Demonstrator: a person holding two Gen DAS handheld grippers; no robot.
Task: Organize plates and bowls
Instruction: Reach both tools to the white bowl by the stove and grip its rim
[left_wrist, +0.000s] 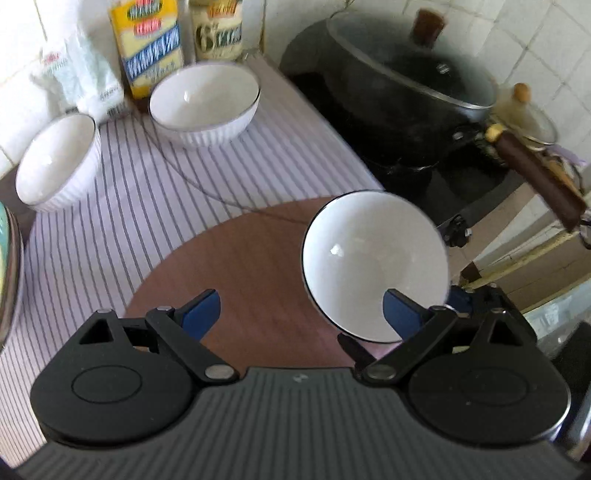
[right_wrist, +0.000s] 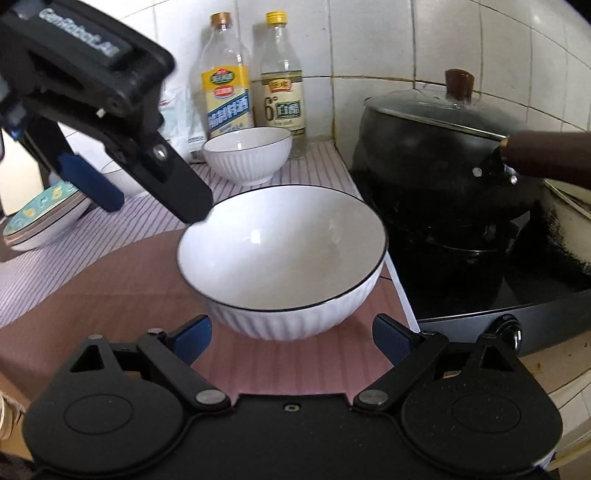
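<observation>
Left hand-held gripper (left_wrist: 303, 315) spread wide — one finger inside the white bowl (left_wrist: 373, 258) rim; right hand-held gripper (right_wrist: 291, 334) likewise spread

Against the tiled wall (right_wrist: 369, 37): two bottles, yellow-labelled (right_wrist: 225, 92) and pale-labelled (right_wrist: 282, 88), beside a white bag (left_wrist: 85, 81). Striped cloth (left_wrist: 110, 206) over brown counter (left_wrist: 251, 266). Right, a lidded black pot (right_wrist: 436, 147) on a stove (right_wrist: 480, 295).
</observation>
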